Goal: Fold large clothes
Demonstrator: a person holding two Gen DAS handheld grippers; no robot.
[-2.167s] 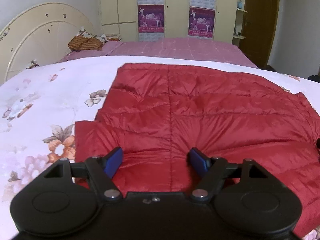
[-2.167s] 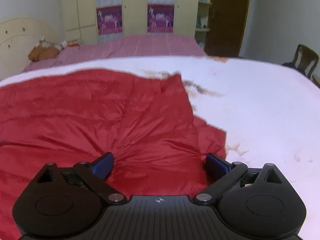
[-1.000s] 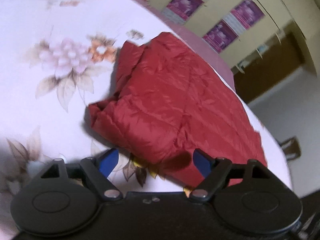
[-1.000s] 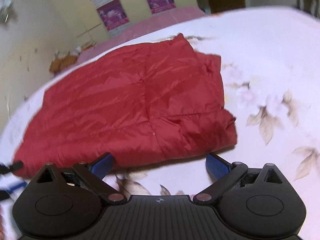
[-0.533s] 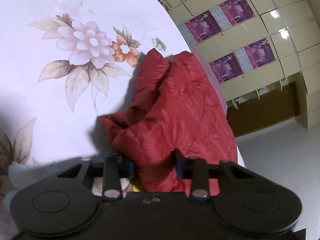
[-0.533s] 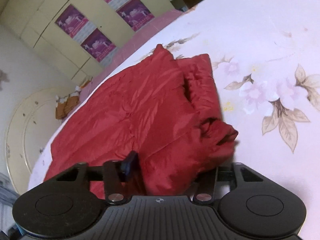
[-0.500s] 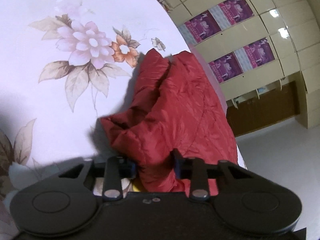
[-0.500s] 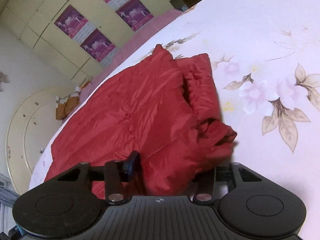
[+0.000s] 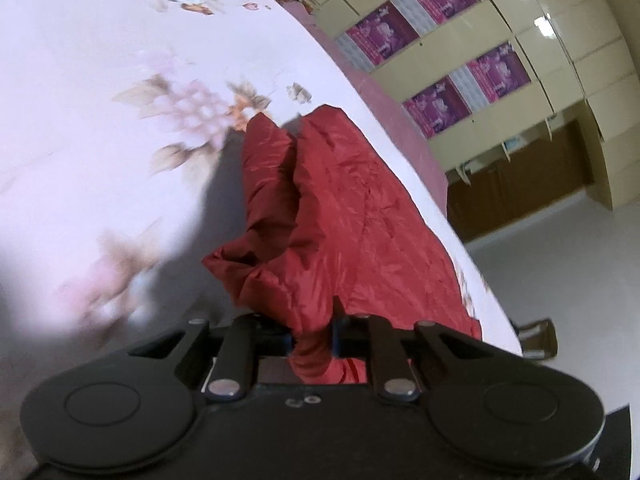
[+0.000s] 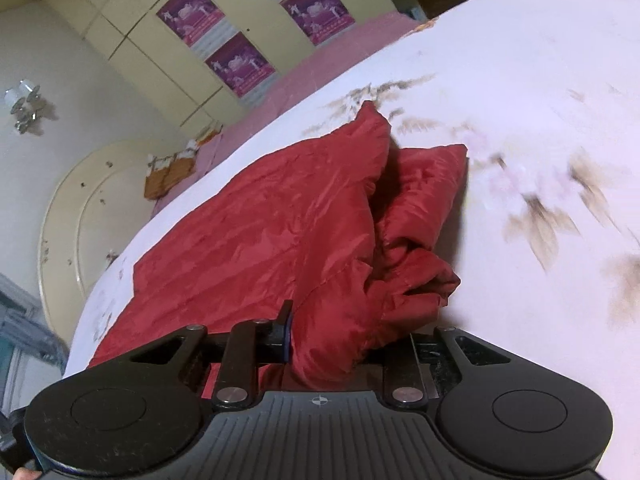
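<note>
- Now the left gripper point(image 9: 312, 338) has its two fingers clenched on a bunched corner of the red quilted puffer jacket point(image 9: 352, 216), and the fabric is squeezed thin between the blue pads.
- Similarly, the right gripper point(image 10: 324, 340) grasps another bunched corner of the same jacket point(image 10: 280, 224); only its left finger point(image 10: 285, 330) shows, because cloth covers the other one.
- The jacket lies on the white bedsheet with the flower print point(image 9: 100, 160). In the left wrist view it runs from the gripper at 6 o'clock up toward 12 o'clock; in the right wrist view it spreads toward 10 o'clock.
- A cream wardrobe with purple posters point(image 9: 460, 64) stands at 2 o'clock in the left view, and a rounded cream headboard point(image 10: 72, 216) at 9 o'clock in the right view.
- I judge that the next step is to lift both corners and carry them over for a fold.
- One risk: the shiny fabric looks slippery and puffy, so a corner may slide out of the pads if it is pulled fast.
- Another risk: each grip seems to take several layers, so the fold may come out uneven or drag a hidden layer.
- Also, if the two grippers rise at unequal pace, the edge can twist and wrinkle.
</note>
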